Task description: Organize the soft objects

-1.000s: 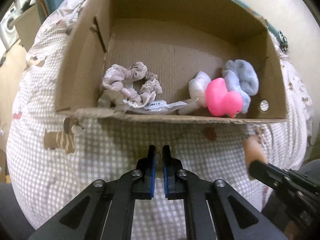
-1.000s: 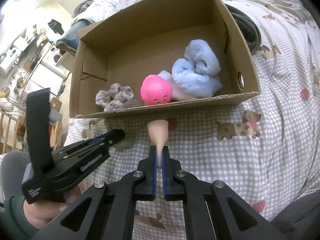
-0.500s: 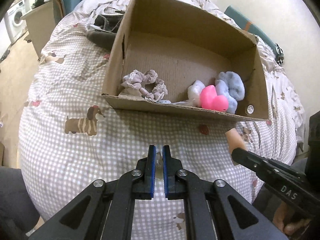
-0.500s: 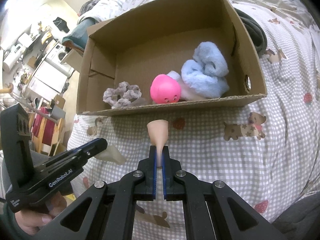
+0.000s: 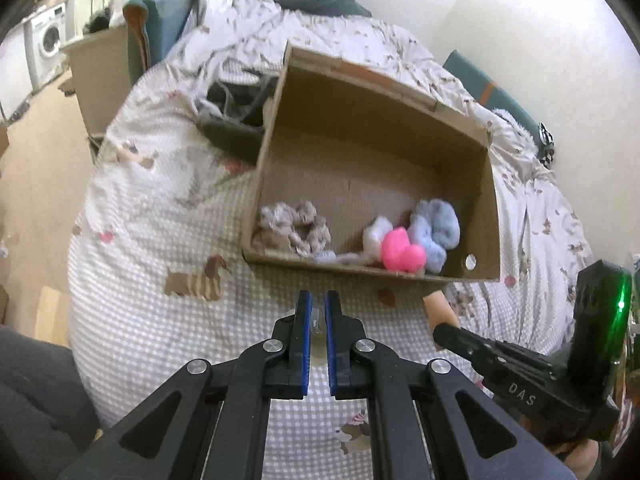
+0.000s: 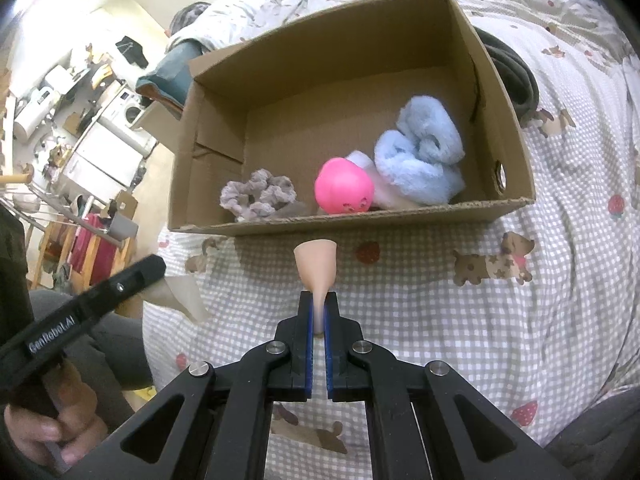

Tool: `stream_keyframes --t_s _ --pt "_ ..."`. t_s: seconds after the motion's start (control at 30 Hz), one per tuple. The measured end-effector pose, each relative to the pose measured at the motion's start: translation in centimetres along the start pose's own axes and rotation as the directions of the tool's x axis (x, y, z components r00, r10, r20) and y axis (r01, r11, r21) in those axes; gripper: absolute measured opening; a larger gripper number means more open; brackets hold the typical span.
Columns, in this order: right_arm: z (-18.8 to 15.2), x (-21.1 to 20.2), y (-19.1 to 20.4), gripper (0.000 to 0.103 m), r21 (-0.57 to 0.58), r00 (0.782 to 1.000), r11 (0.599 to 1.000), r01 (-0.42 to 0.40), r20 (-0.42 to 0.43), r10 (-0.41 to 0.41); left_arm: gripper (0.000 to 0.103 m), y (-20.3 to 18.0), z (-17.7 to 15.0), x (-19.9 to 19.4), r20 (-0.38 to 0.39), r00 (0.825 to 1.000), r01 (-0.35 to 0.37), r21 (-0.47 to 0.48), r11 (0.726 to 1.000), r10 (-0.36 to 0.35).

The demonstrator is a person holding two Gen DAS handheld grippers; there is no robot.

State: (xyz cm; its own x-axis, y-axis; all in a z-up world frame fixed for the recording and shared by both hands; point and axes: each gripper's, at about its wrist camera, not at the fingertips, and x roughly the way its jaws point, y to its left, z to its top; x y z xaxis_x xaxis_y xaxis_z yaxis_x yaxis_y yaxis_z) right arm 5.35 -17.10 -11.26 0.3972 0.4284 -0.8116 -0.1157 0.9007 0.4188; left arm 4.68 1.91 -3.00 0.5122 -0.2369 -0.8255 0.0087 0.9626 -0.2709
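A peach-coloured soft rubbery cone point(image 6: 316, 266) is pinched in the right gripper point(image 6: 319, 314) just before the open cardboard box's point(image 6: 352, 222) near edge; the left gripper point(image 5: 316, 316) clamps a translucent piece.

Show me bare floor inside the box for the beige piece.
Free: the cardboard box floor behind the grey scrunchie and pink squishy toy, toward the back wall. Crowded: the front strip, from scrunchie to blue fluffy cloth.

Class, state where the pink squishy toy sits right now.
In the right wrist view the pink squishy toy lies inside the cardboard box against its near wall, between the grey scrunchie and the blue fluffy cloth.
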Motion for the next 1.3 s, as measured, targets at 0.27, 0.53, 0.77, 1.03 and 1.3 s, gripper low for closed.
stream_keyframes --t_s 0.27,0.53,0.77,1.03,1.3 --pt "0.7 -3.0 0.9 0.006 -0.024 0.997 0.999 -0.043 0.056 0.044 0.006 -0.2 2.4 -2.3 0.088 0.992 -0.088 0.009 0.996 0.086" --pt "3.7 -5.4 0.8 0.006 -0.053 0.992 0.998 -0.032 0.119 0.038 0.006 -1.5 7.0 -2.2 0.140 0.989 -0.045 0.026 0.999 0.041" --pt "7.5 -5.3 -0.7 0.006 -0.055 0.988 0.998 0.009 0.152 0.000 0.006 -1.9 10.4 0.6 0.133 0.990 -0.050 0.033 0.998 0.045" --pt "9.5 -3.6 -1.2 0.006 -0.066 0.984 0.998 0.011 0.177 0.000 0.006 -1.6 9.7 4.2 0.110 0.993 -0.045 0.056 0.997 0.039" --pt "8.8 0.4 -2.4 0.006 -0.050 0.994 0.998 0.026 0.103 -0.021 0.006 -2.4 8.8 6.8 0.077 0.996 -0.057 0.092 0.994 0.050"
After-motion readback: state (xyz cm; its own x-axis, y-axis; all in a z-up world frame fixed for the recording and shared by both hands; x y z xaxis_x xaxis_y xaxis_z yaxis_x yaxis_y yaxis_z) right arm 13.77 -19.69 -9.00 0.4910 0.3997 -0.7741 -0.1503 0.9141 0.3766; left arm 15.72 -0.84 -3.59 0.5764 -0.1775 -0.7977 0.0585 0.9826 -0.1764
